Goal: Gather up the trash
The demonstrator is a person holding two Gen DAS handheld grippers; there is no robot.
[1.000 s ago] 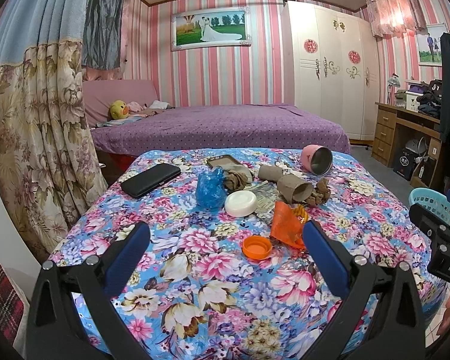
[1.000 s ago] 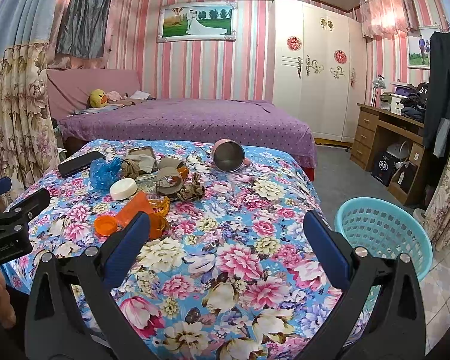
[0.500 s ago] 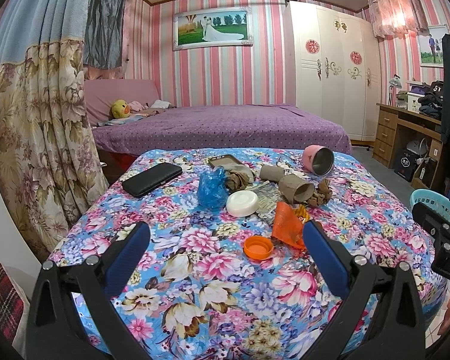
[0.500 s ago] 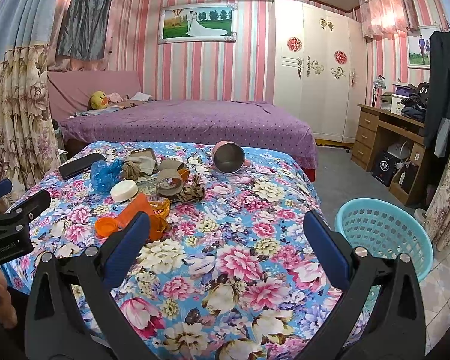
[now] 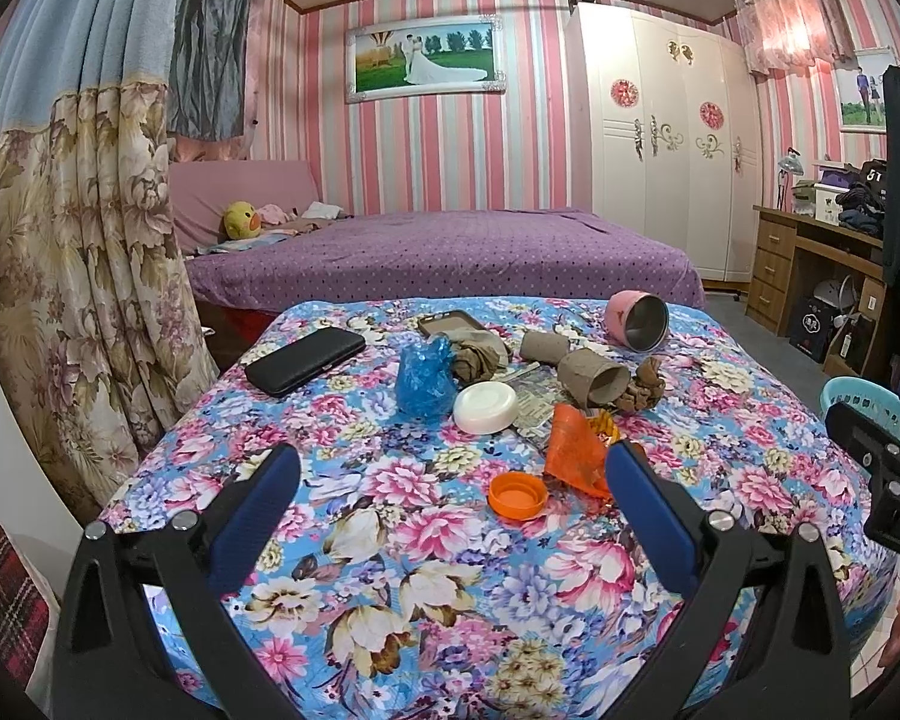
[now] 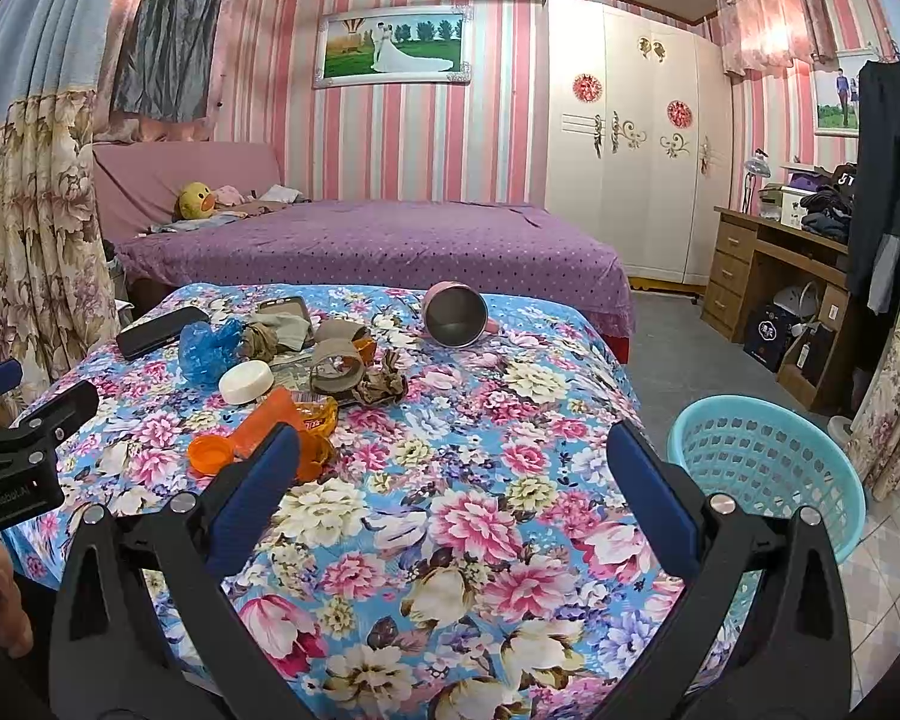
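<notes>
Trash lies in a cluster on the floral tablecloth [image 5: 390, 540]: an orange cap [image 5: 517, 495] [image 6: 210, 454], an orange wrapper [image 5: 573, 450] [image 6: 282, 414], a white lid [image 5: 485, 407] [image 6: 246, 381], a crumpled blue bag [image 5: 423, 378] [image 6: 207, 348], cardboard tubes [image 5: 591, 381] [image 6: 337, 367] and brown crumpled paper [image 5: 642, 390] [image 6: 384, 387]. My left gripper [image 5: 450, 501] hangs open just short of the orange cap, holding nothing. My right gripper [image 6: 450, 477] is open over bare cloth, right of the pile. A turquoise basket [image 6: 762, 462] stands on the floor at the table's right.
A black case [image 5: 303, 360], a phone case [image 5: 450, 324] and a tipped pink mug [image 5: 636, 321] [image 6: 456, 315] also lie on the table. Behind it is a purple bed [image 5: 438, 258]; curtains [image 5: 72, 276] hang left; a wooden desk [image 6: 780, 276] stands right.
Both views have drifted very slightly; the grippers stay open and nothing on the table has moved.
</notes>
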